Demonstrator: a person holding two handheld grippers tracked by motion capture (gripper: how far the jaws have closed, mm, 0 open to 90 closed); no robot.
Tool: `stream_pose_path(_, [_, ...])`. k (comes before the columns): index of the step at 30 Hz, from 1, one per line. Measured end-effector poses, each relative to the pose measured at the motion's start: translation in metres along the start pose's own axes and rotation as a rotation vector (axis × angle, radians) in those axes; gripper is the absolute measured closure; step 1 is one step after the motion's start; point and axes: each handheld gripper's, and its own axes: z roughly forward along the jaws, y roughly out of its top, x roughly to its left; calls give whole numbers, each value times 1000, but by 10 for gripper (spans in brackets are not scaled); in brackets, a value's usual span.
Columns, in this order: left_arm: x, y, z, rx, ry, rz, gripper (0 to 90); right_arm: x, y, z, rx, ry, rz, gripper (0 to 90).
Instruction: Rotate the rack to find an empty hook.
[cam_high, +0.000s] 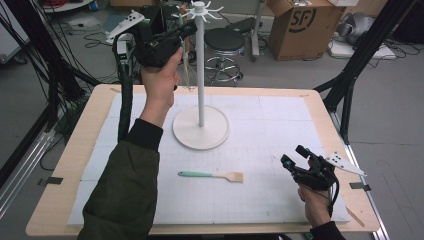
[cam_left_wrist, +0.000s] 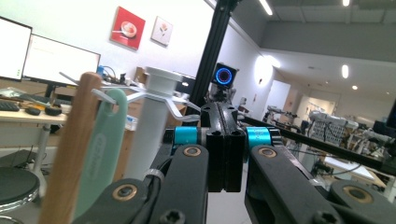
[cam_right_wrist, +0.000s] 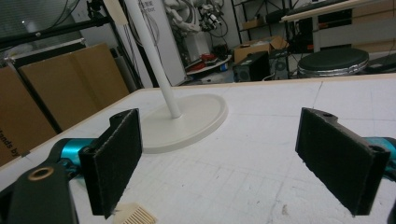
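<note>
Left gripper (cam_high: 186, 31): raised beside the top of the white stand (cam_high: 200, 65); fingers pressed together with nothing between them.
Hung utensils (cam_left_wrist: 88, 154): a wooden handle and a mint-green one are seen just beside the stand's hooks (cam_left_wrist: 175, 109).
Right gripper (cam_high: 295, 159): held low over the surface (cam_high: 260, 200); fingers spread wide, empty.
Spatula (cam_high: 211, 175): laid flat on the surface, between stand base and right gripper.

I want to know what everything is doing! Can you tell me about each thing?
Left tongs: shut, empty, raised by the rack top.
Right tongs: open, empty, low over the table.
Hook rack: upright on the mat.
Green-handled spatula: lying flat on the mat.
Two utensils: hanging from the rack hooks.
</note>
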Motion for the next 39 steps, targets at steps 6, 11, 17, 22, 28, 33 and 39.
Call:
stream_pose_path(6, [7, 2, -3, -6, 4, 5, 900, -1, -1, 0, 2, -3, 3, 139])
stream_pose_path(11, [12, 2, -4, -19, 18, 9, 900, -1, -1, 0, 9, -4, 4, 139])
stream_pose_path(17, [18, 3, -5, -30, 33, 5, 900, -1, -2, 1, 13, -6, 5, 140])
stream_pose_path(22, [21, 5, -5, -39, 39, 0, 900, -1, -2, 0, 12, -5, 8, 139])
stream_pose_path(28, [23, 5, -7, -34, 33, -1, 900, -1, -3, 1, 16, -10, 9, 139])
stream_pose_path(33, [20, 1, -15, -60, 3, -11, 897, 1, -4, 1, 19, -9, 12, 139])
stream_pose_path(39, [16, -3, -23, -35, 19, 20, 481, 3, -4, 2, 23, -15, -4, 140])
